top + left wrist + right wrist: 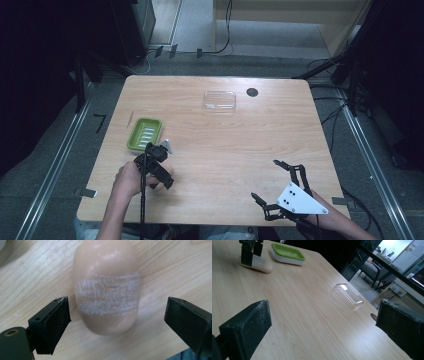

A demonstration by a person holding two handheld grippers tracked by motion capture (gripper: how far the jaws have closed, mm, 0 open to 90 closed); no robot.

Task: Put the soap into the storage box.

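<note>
As jaws gape, left tool (117,315) astride soap (107,285).

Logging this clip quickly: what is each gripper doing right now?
Left gripper: open, jaws either side of the beige oval soap bar, not gripping it.
Right gripper: open, holding nothing, above the wooden table.

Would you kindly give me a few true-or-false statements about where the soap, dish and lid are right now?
1. The soap lies on the table, between the open jaws of the left hand-held gripper. True.
2. The soap sits in the green dish. False: it lies on the wood beside the dish.
3. The clear lid covers the dish. False: it lies apart, near the table's far edge.
4. The right hand-held gripper is open and holds nothing. True.
</note>
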